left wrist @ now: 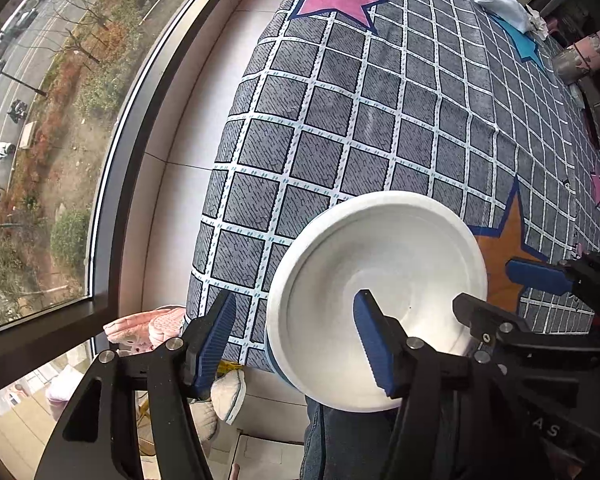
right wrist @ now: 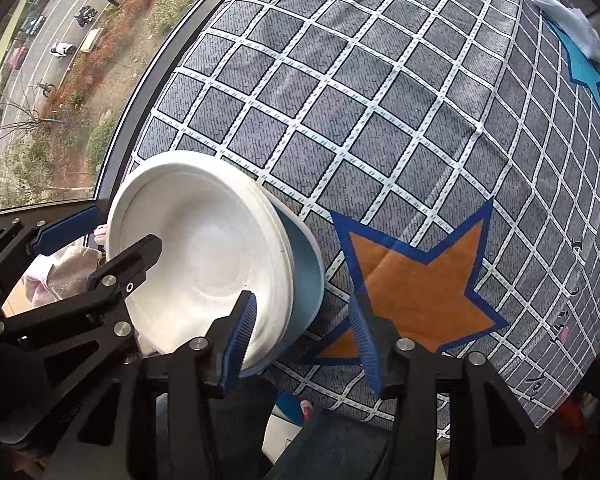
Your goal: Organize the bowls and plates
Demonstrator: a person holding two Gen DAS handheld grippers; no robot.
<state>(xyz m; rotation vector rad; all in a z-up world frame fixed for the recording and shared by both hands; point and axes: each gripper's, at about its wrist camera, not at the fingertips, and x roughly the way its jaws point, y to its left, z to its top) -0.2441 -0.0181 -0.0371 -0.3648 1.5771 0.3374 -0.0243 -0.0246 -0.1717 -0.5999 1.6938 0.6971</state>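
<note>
stacking step: white plate (left wrist: 380, 300) sits on blue bowl (right wrist: 306, 280) at the near edge of the checked cloth (left wrist: 340, 120). left gripper (left wrist: 296, 340) and right gripper (right wrist: 304, 336) straddle its rim, jaws apart, gripping nothing. next: probably withdraw both upward.

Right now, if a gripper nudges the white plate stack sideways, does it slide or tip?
Probably tips: the plate stack sits on a blue bowl at the cloth's near edge. It looks thin and light, so likely shifts easily.

The letters "A S" stand on the right gripper (left wrist: 540, 280).
</note>
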